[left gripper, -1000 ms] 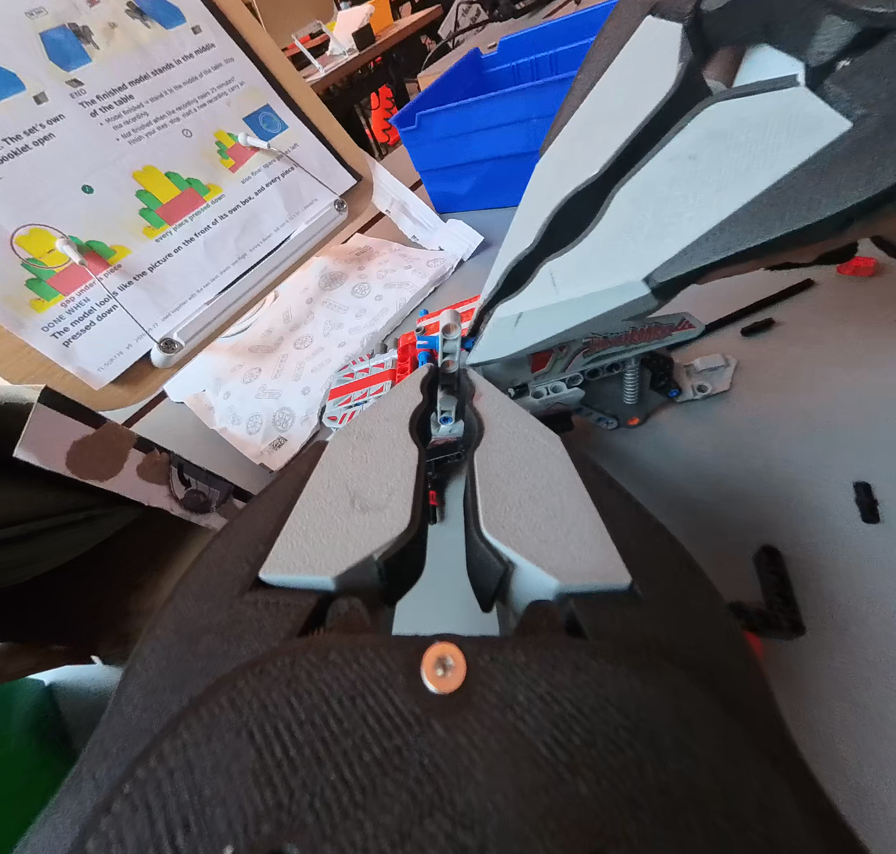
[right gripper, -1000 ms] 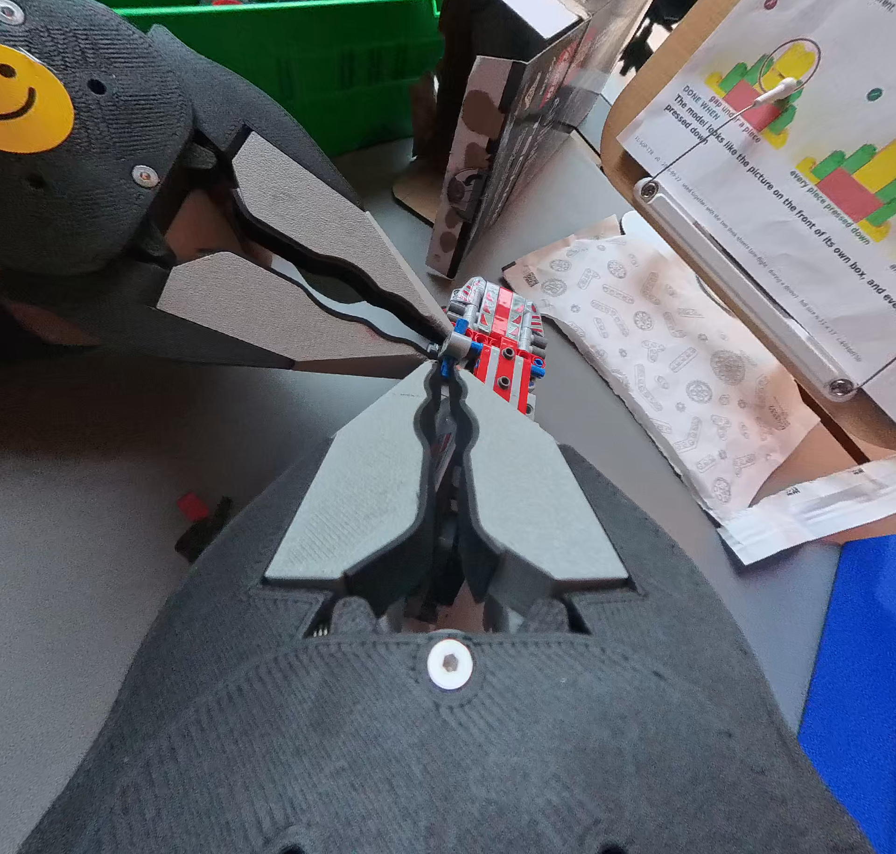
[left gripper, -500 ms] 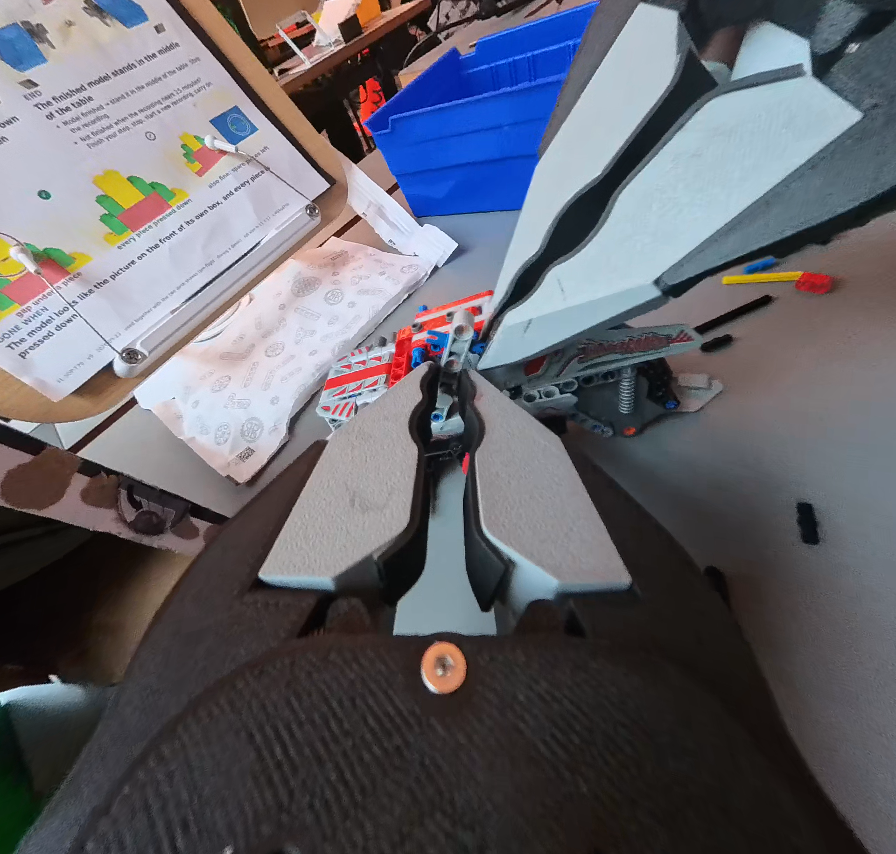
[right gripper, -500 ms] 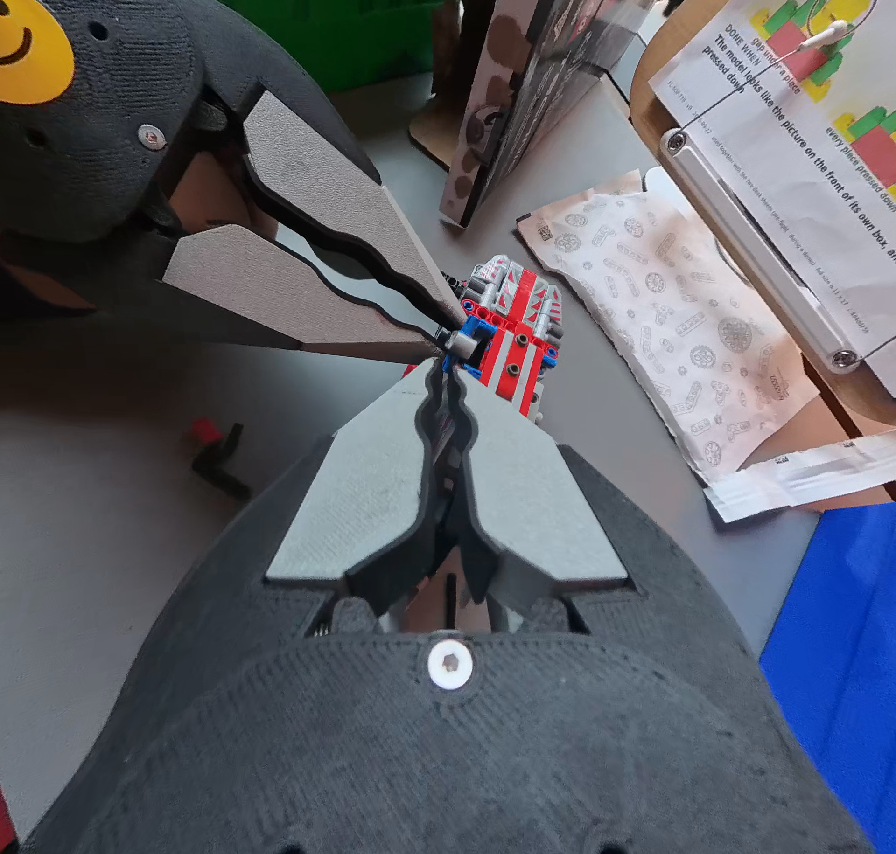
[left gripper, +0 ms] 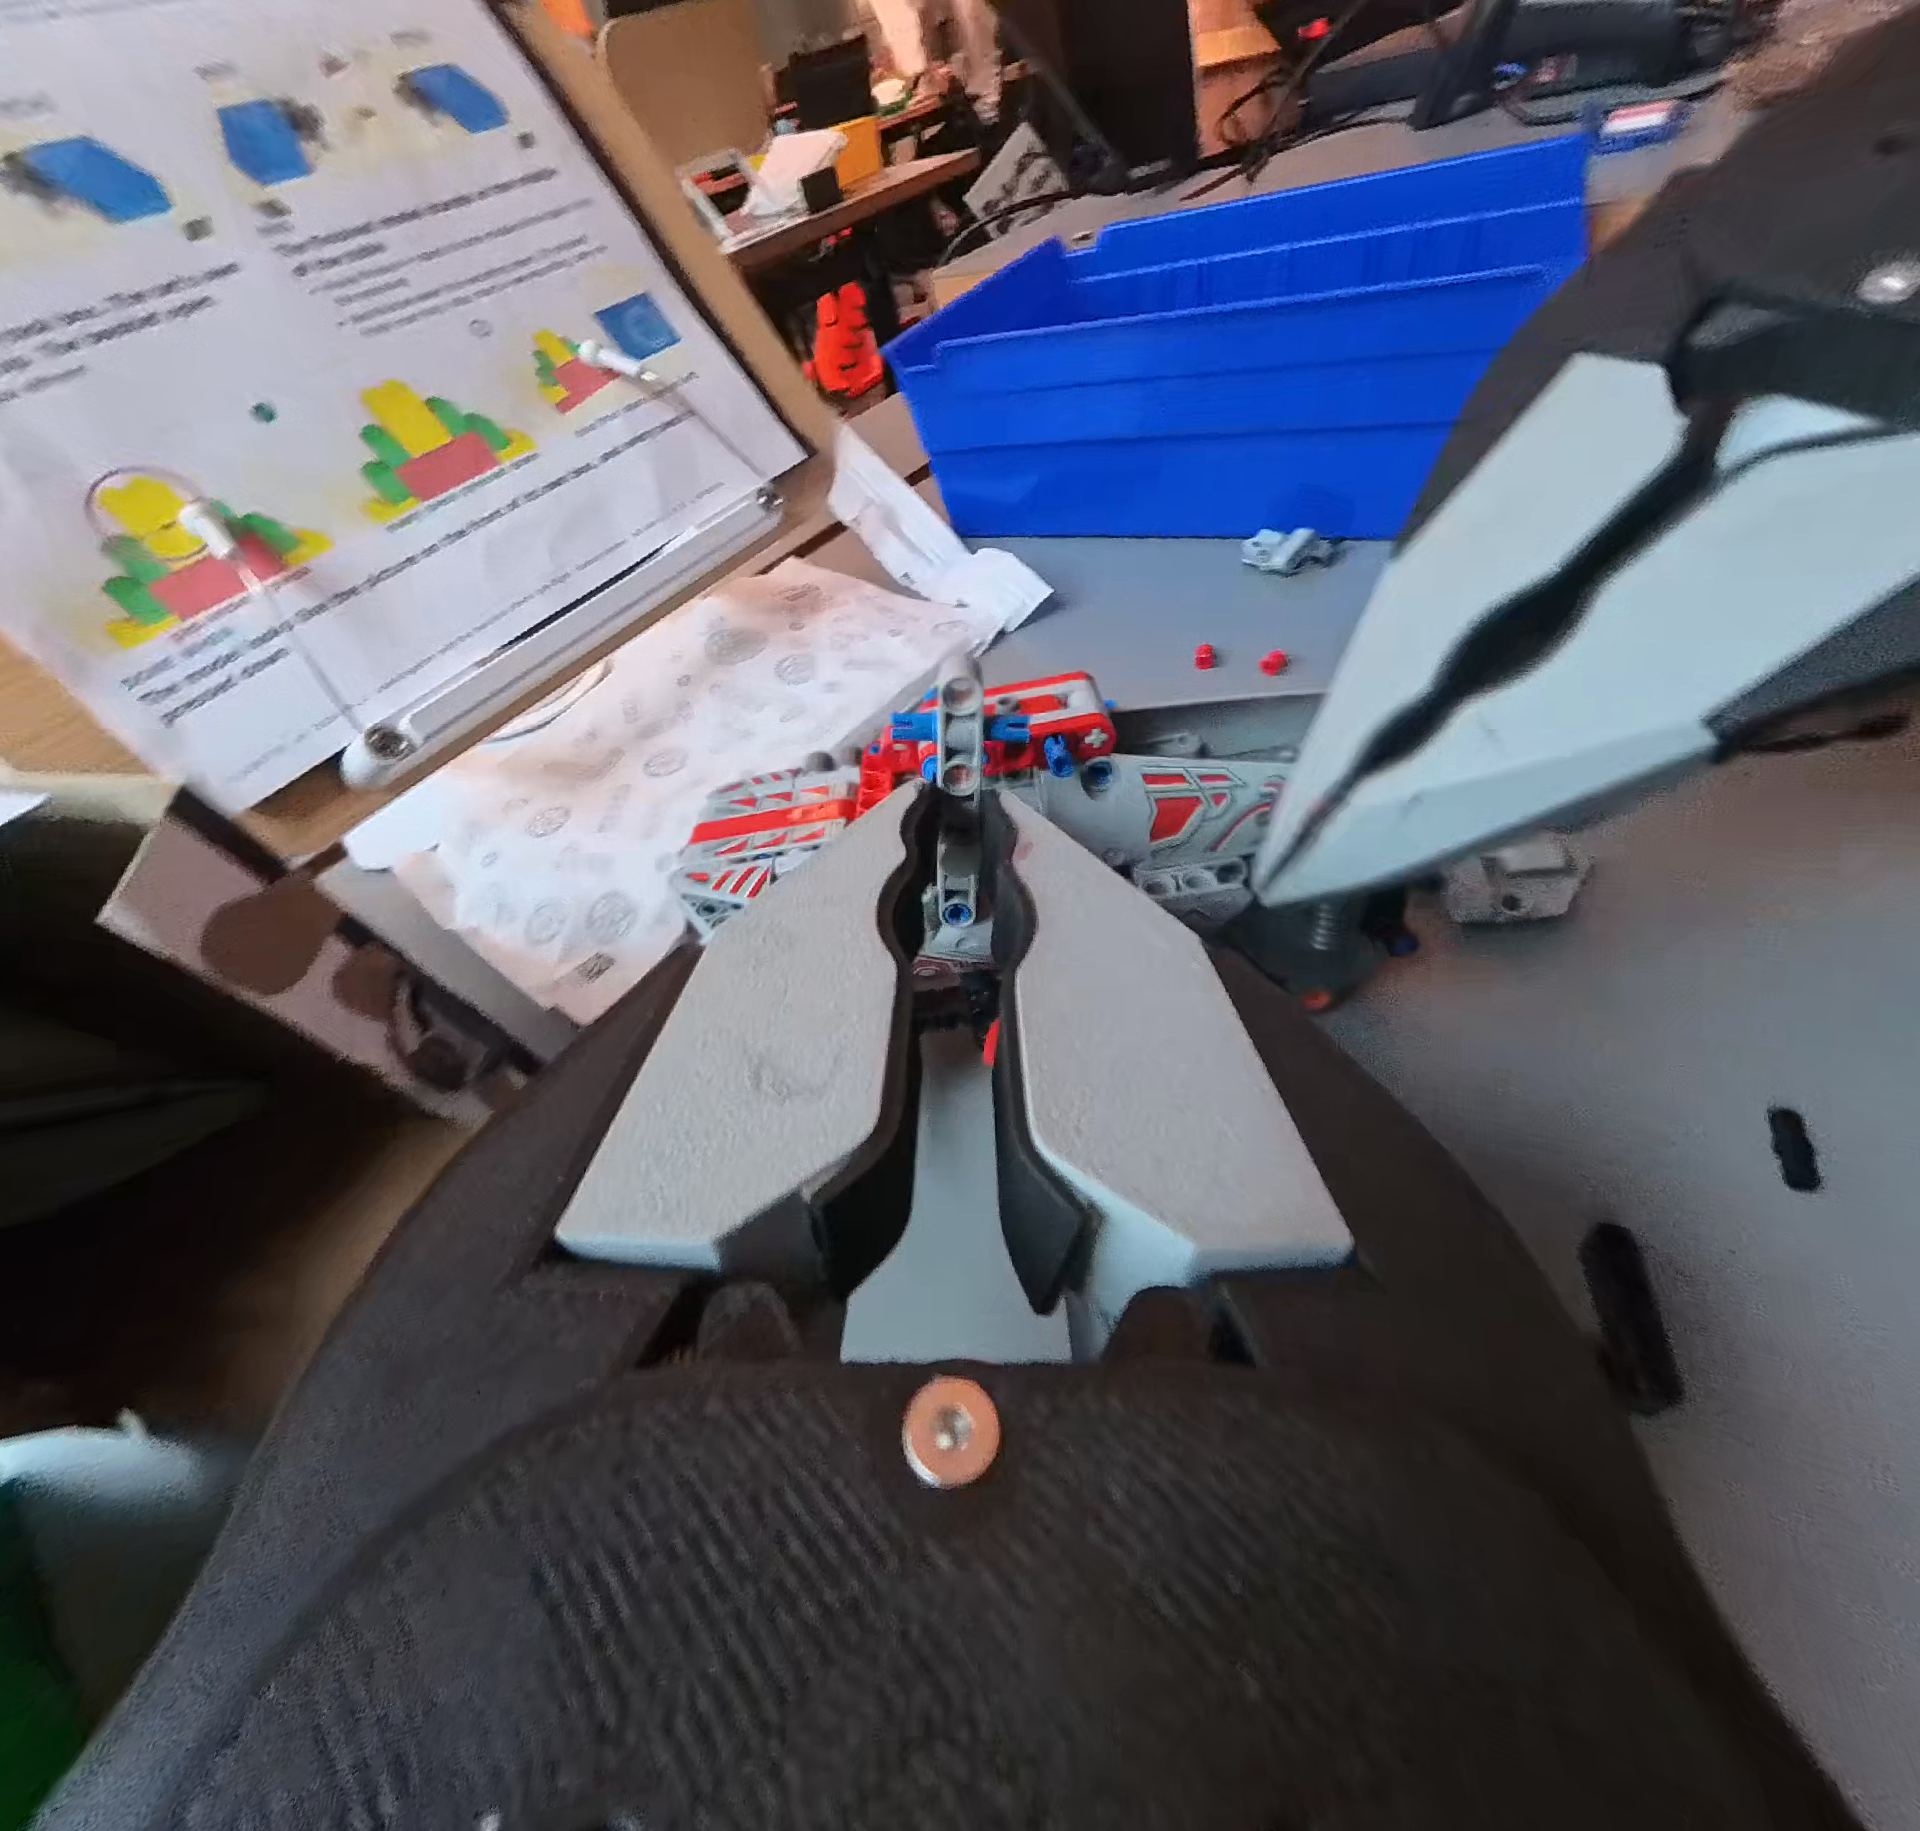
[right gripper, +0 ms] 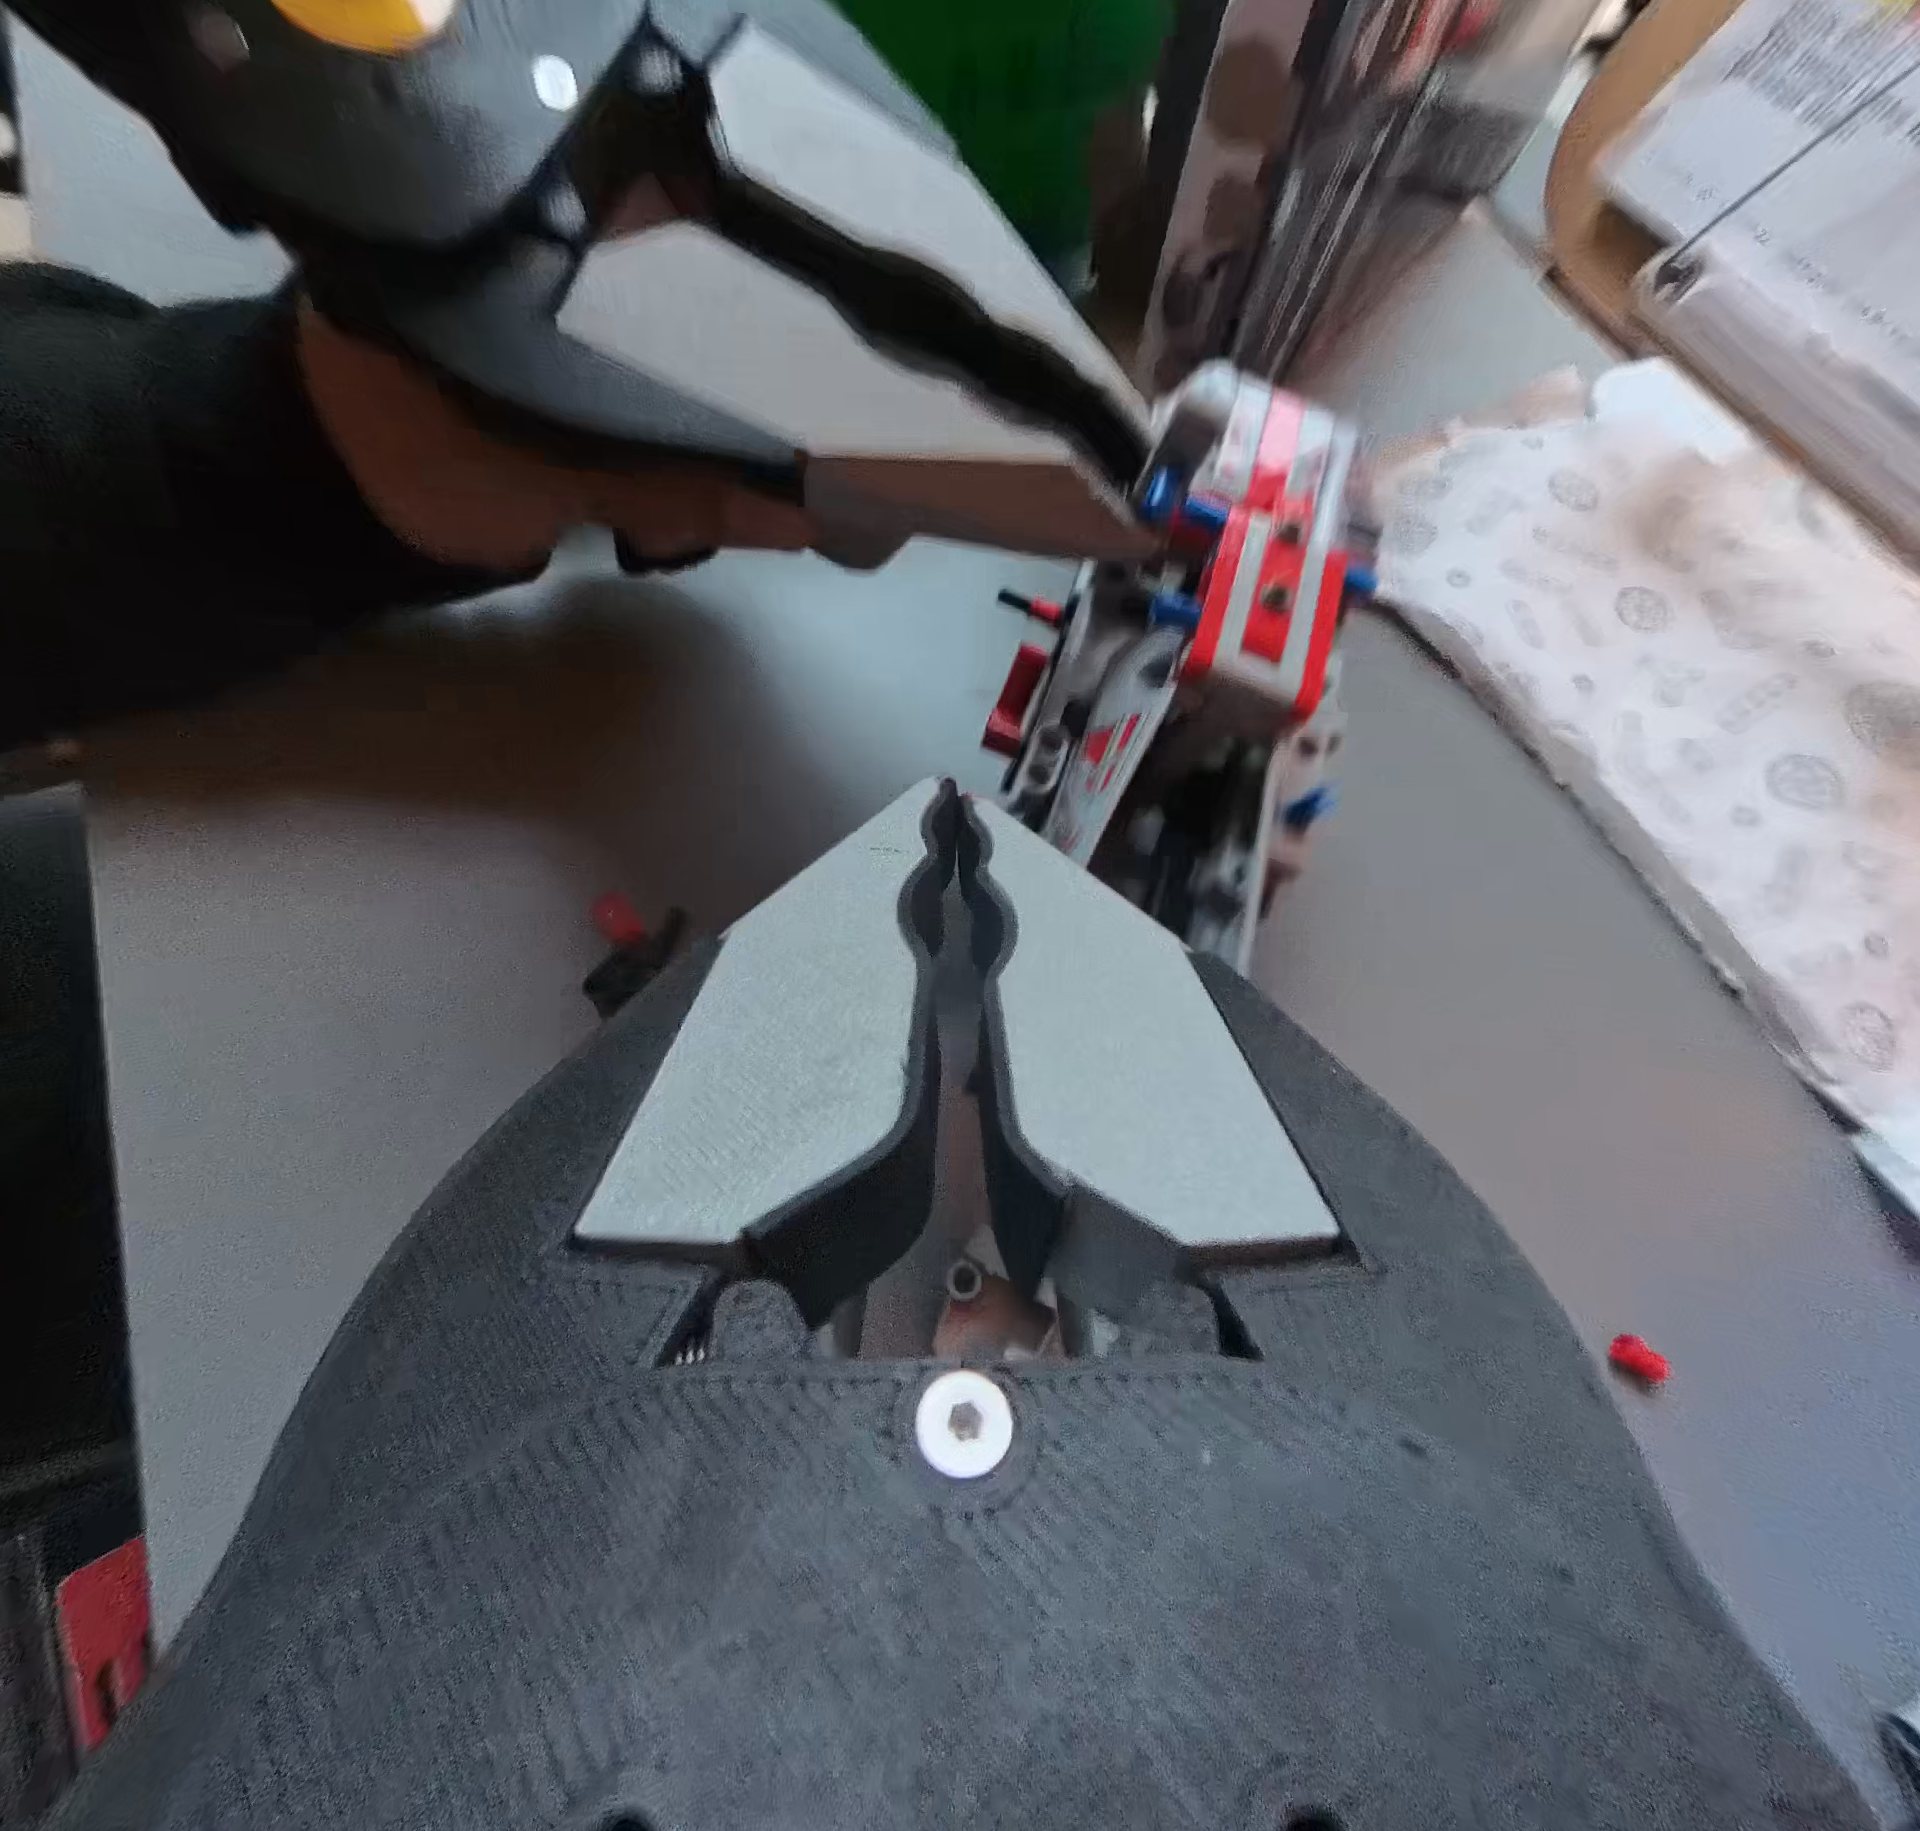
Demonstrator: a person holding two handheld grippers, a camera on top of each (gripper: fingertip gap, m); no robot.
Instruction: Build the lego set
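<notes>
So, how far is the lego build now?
A red and grey model is partly assembled. The left gripper is shut on its grey beam; the right gripper is shut, empty. Loose red pieces and black pins remain on the table.

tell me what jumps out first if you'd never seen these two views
The red, grey and blue lego model at centre draws the eye, with the left gripper shut on a grey beam at its top. The right gripper is shut and empty beside it. Behind sit a bright blue bin and an instruction sheet on a clipboard to the left.
</notes>
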